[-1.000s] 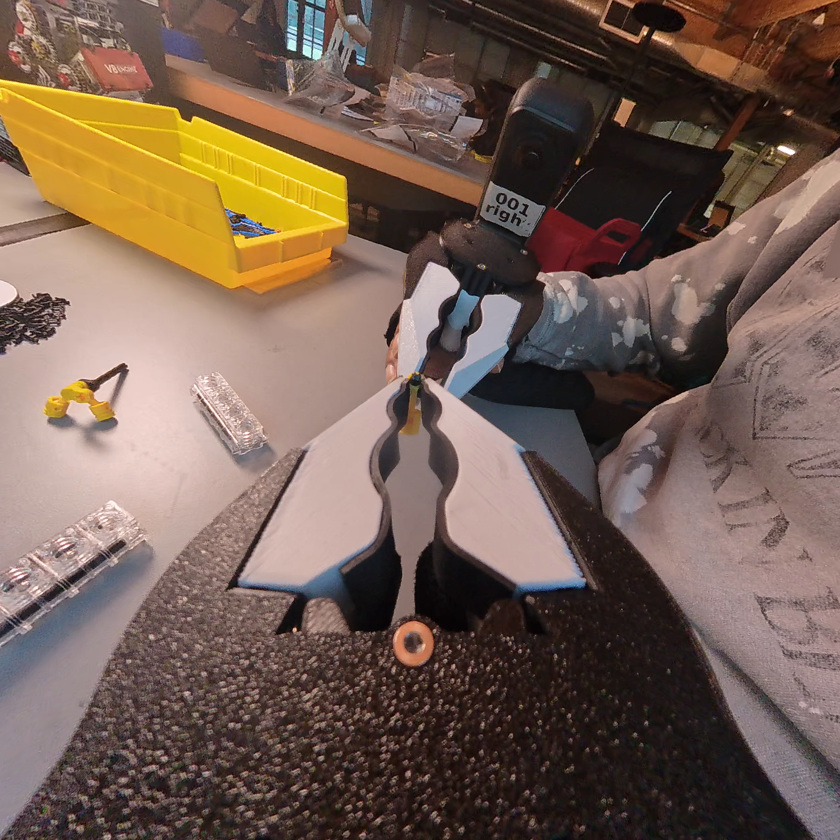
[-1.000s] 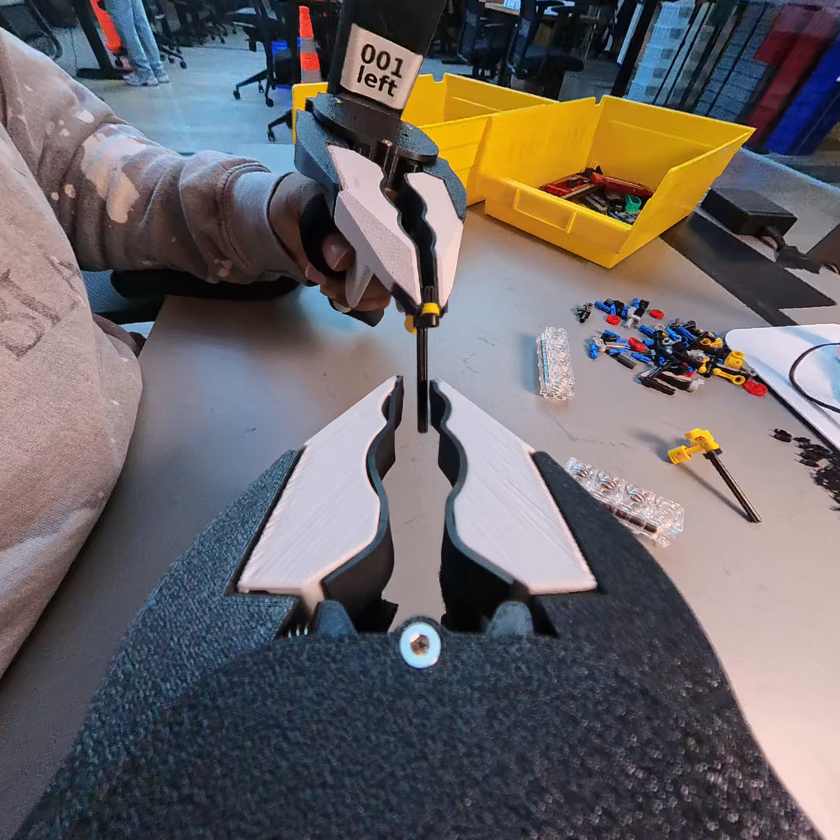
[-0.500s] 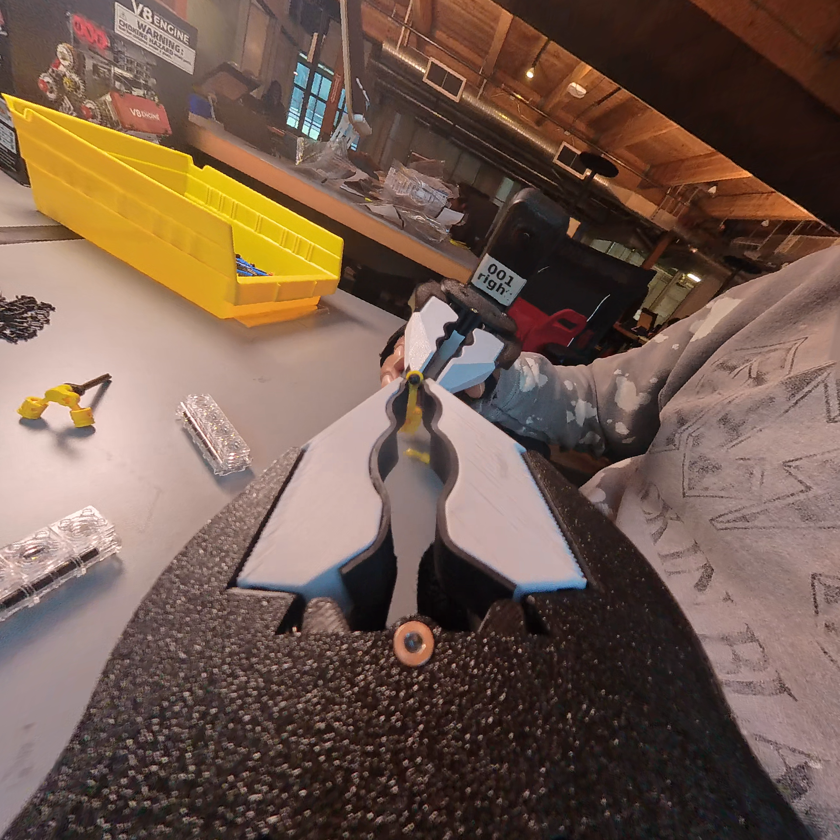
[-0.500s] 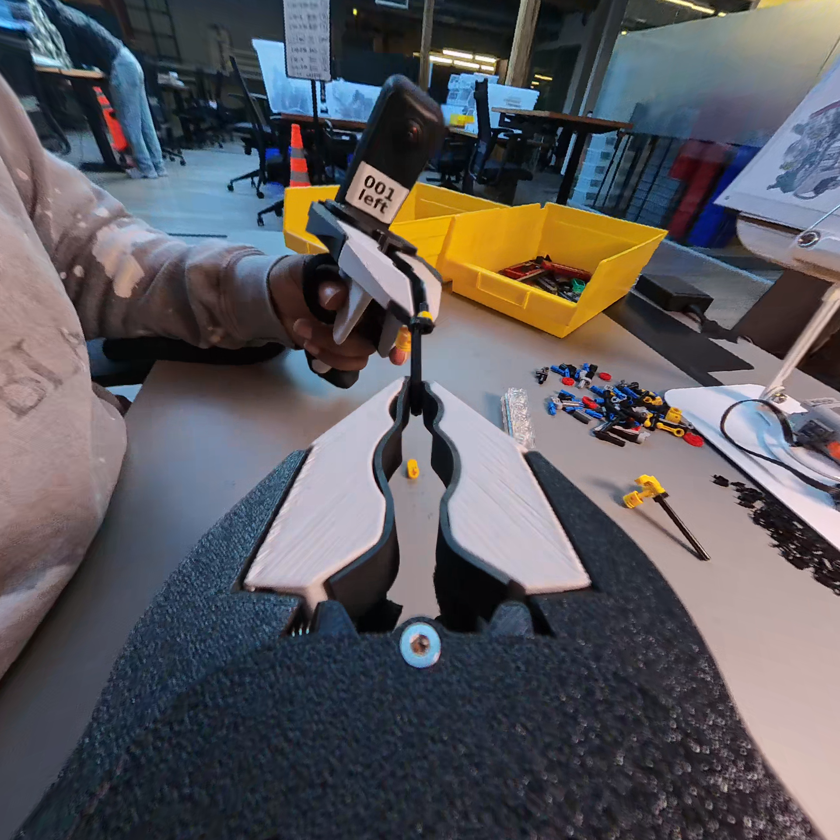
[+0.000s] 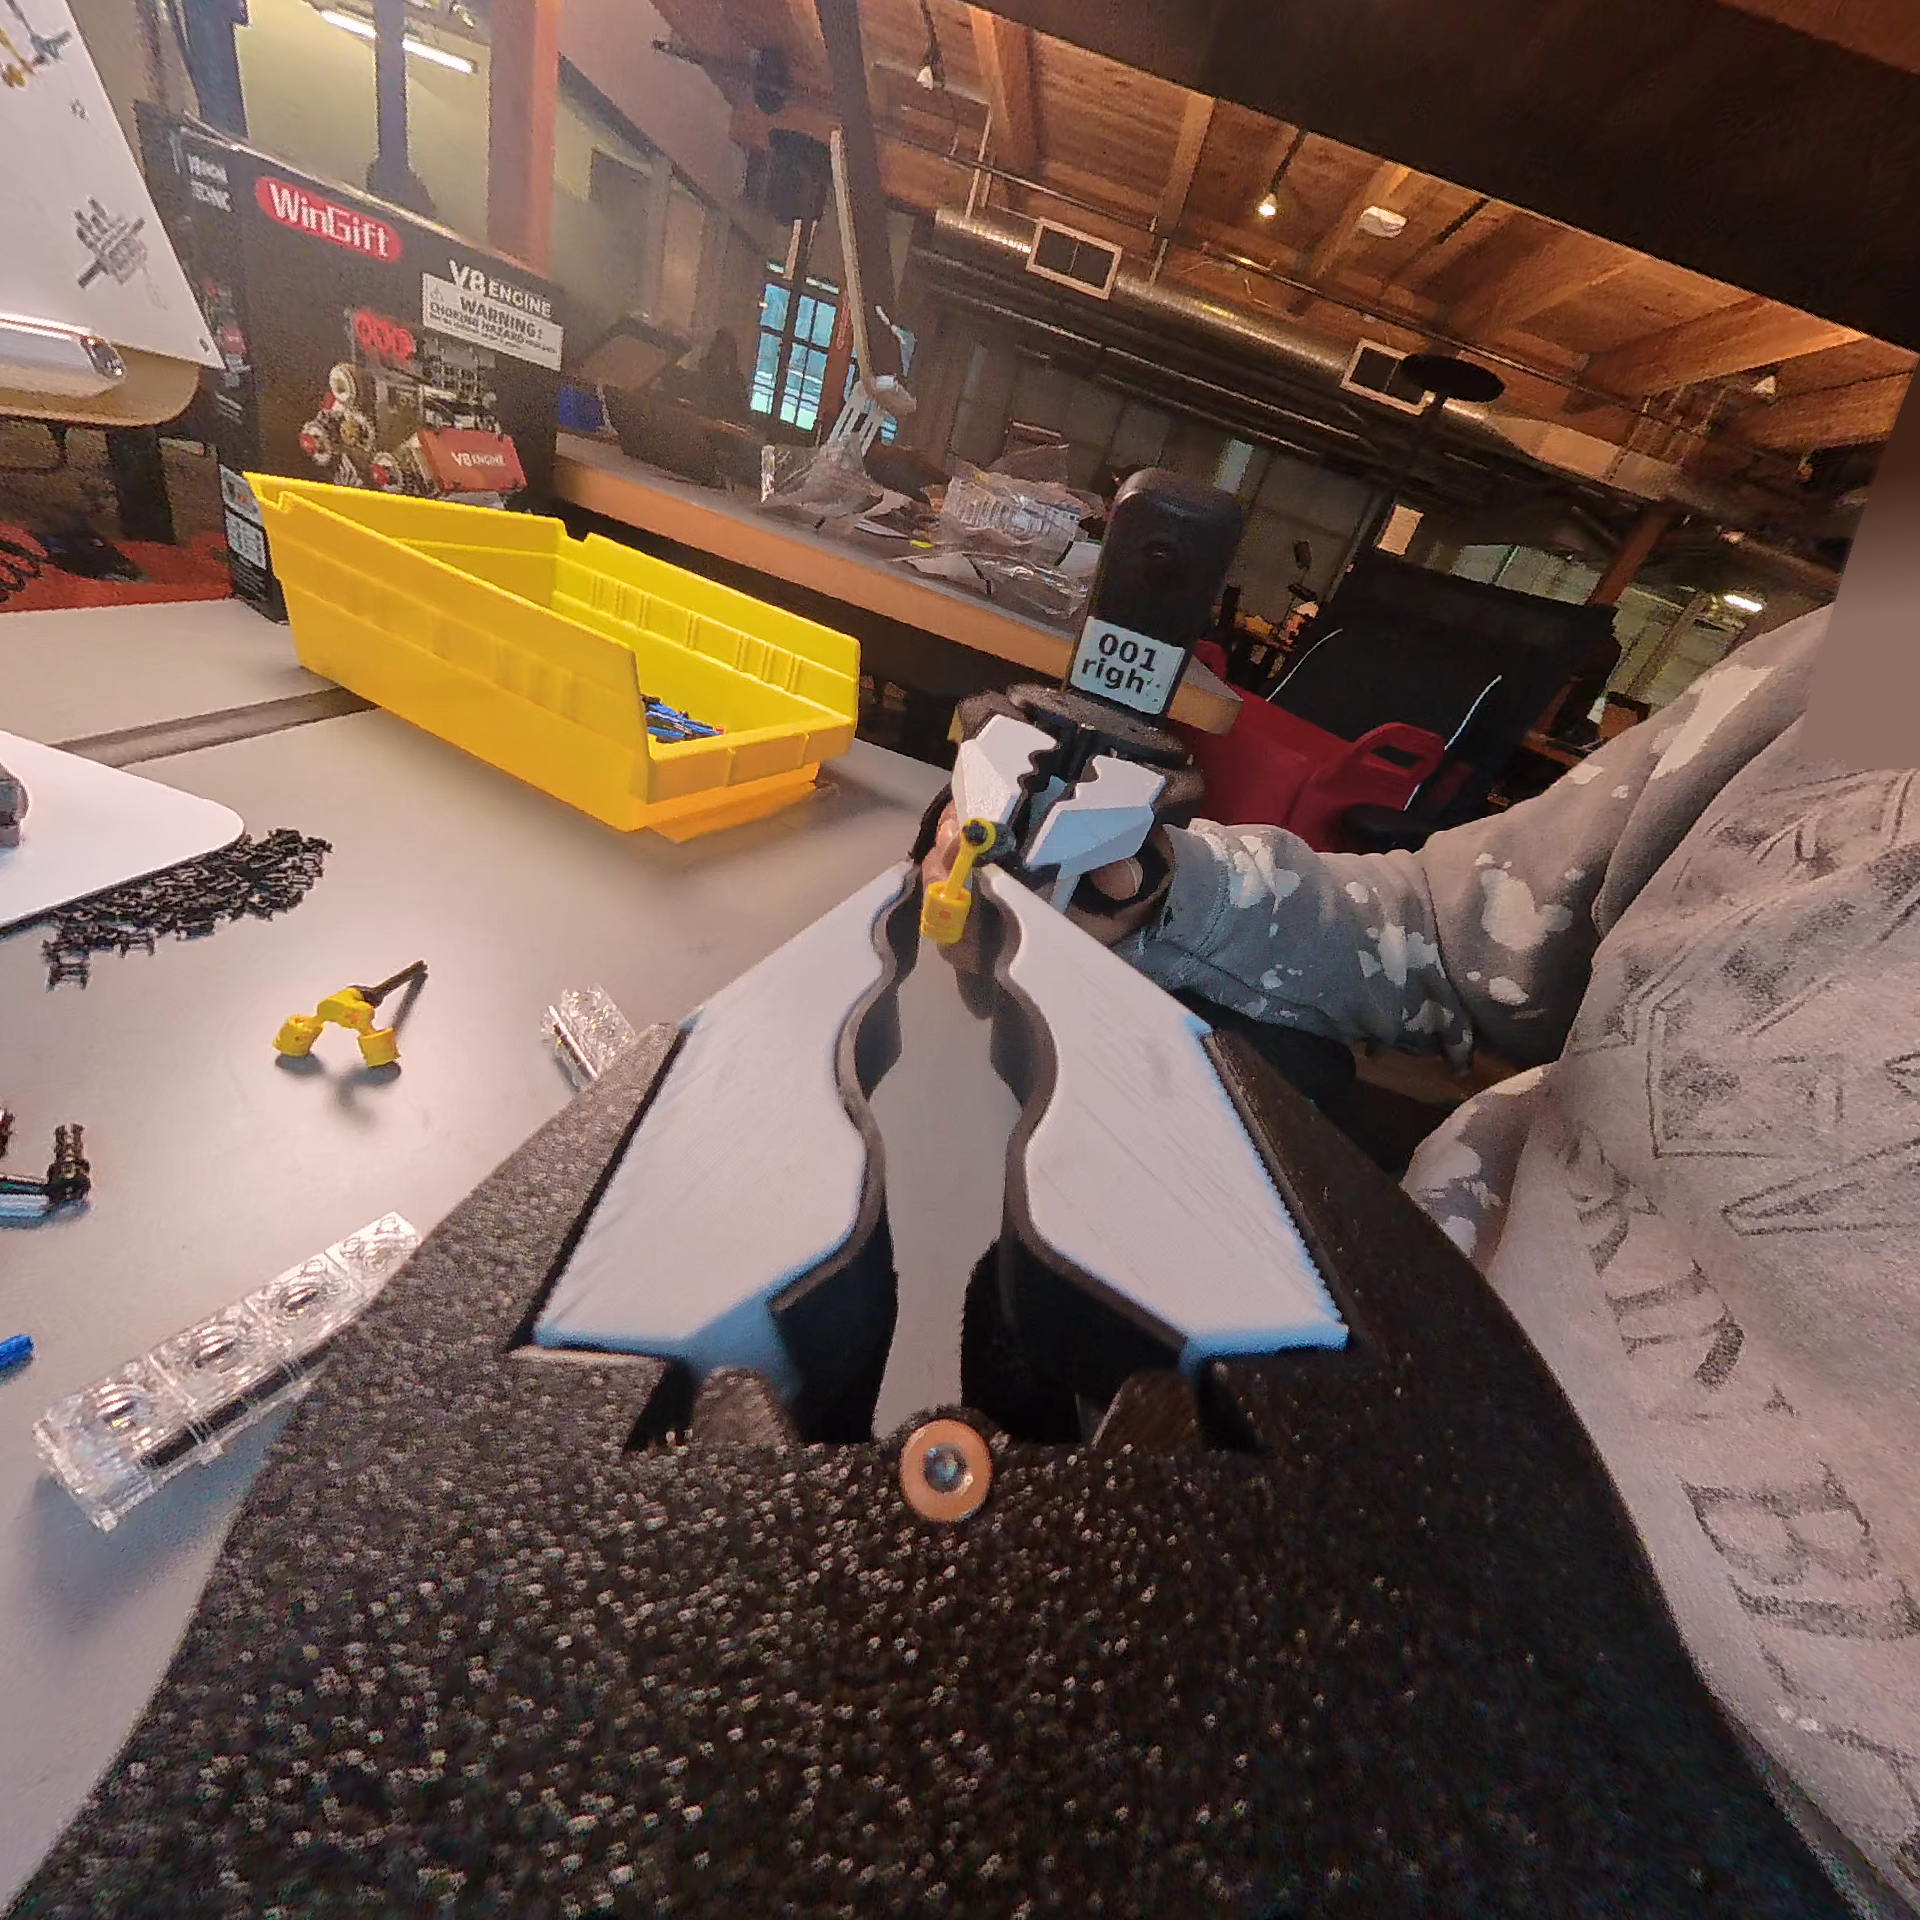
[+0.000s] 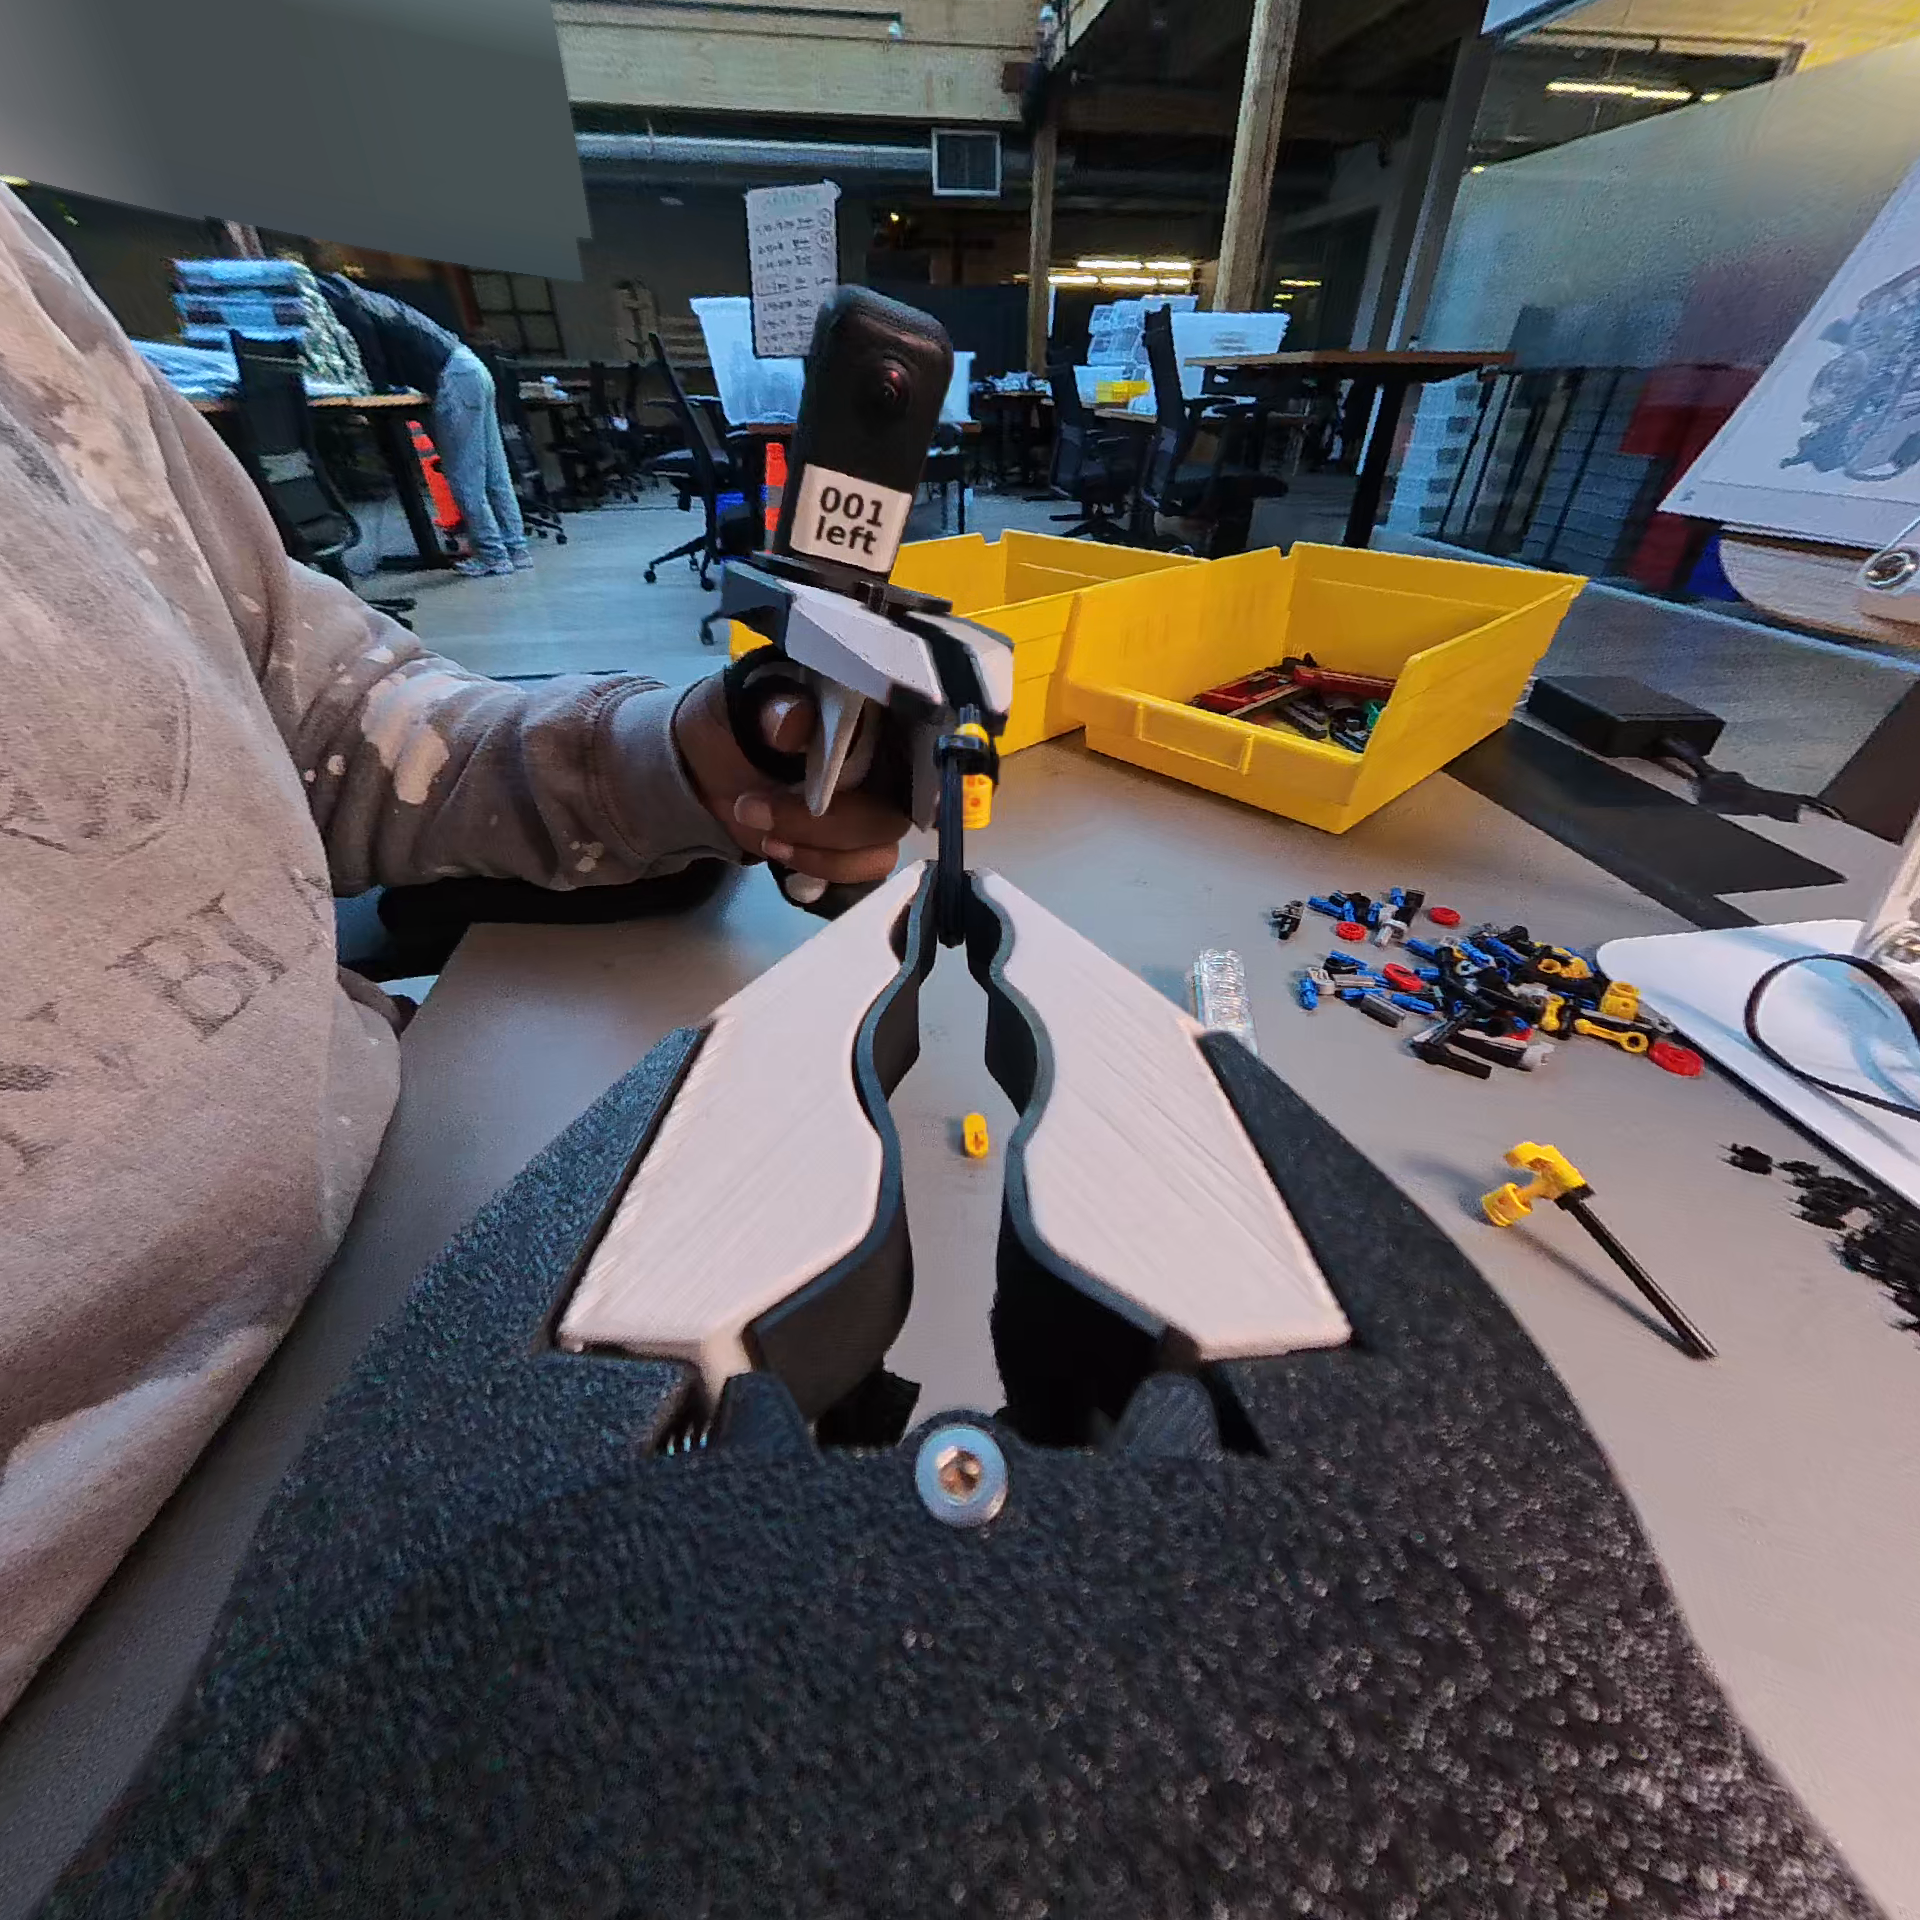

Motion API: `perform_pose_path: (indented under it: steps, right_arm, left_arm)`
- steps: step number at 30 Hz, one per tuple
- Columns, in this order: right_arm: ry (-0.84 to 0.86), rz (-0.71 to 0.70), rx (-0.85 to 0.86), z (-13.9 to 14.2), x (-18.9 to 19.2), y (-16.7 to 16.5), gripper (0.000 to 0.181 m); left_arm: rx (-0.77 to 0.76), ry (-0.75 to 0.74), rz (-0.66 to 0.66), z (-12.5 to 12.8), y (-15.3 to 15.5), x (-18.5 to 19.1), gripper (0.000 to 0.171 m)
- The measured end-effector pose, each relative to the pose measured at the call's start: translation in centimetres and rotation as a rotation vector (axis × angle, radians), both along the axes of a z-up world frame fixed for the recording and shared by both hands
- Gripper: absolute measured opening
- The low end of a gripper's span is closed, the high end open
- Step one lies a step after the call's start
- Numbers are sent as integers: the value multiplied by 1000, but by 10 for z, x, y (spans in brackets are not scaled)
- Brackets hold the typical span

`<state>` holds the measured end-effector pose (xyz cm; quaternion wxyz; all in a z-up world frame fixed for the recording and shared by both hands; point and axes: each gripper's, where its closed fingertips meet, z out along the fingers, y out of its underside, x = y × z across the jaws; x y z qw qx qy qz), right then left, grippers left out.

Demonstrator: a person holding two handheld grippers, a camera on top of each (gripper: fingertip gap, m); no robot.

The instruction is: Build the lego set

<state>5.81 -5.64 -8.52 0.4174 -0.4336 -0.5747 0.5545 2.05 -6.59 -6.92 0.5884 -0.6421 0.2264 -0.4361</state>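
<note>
My right gripper (image 6: 951,899) is shut on the lower end of a thin black axle (image 6: 948,831), held upright above the grey table (image 6: 1122,862). My left gripper (image 5: 945,878) faces it and is shut on a yellow connector (image 5: 943,904) at the axle's top. In the right wrist view the left gripper (image 6: 961,717) pinches the yellow part (image 6: 975,795) from above. In the left wrist view the right gripper (image 5: 1023,831) shows just behind the connector. A small yellow piece (image 6: 974,1135) lies loose on the table under my right fingers.
Yellow bins stand at the back (image 5: 520,665) (image 6: 1226,748). A heap of small coloured parts (image 6: 1475,987), clear blocks (image 5: 208,1361) (image 6: 1221,987), a yellow connector on a black axle (image 6: 1538,1184) (image 5: 343,1018), black links (image 5: 177,894) and a white board (image 5: 94,831) lie around. A person's sleeves flank both views. Left tips to right tips: about 5 cm.
My right gripper has closed on the black axle. Both grippers have lifted and tilted up. A small yellow piece has dropped onto the table.
</note>
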Motion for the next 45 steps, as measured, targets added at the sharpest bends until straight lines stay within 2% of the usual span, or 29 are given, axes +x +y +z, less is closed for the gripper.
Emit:
perform_pose_path:
  steps: [6, 11, 19, 36, 41, 45]
  right_arm:
    - [-1, 125, -51, -1, -4, -15, 4]
    - [30, 227, -158, 5, -6, -21, 4]
    - [48, 318, -281, 9, -6, -21, 4]
    - [57, 263, -234, 9, 15, 2, 3]
    - [14, 261, -197, -1, 11, -3, 4]
    - [-11, 275, -186, -8, 6, -10, 4]
  left_arm:
    - [59, 23, -40, 7, -10, 10, 9]
    - [88, 26, -64, 10, -16, 13, 8]
    - [107, 45, -76, 9, -18, 14, 8]
    - [99, 82, -36, -4, -11, 18, 11]
    - [121, 69, -15, 1, -9, 21, 10]
    - [99, 103, -26, -6, -10, 25, 5]
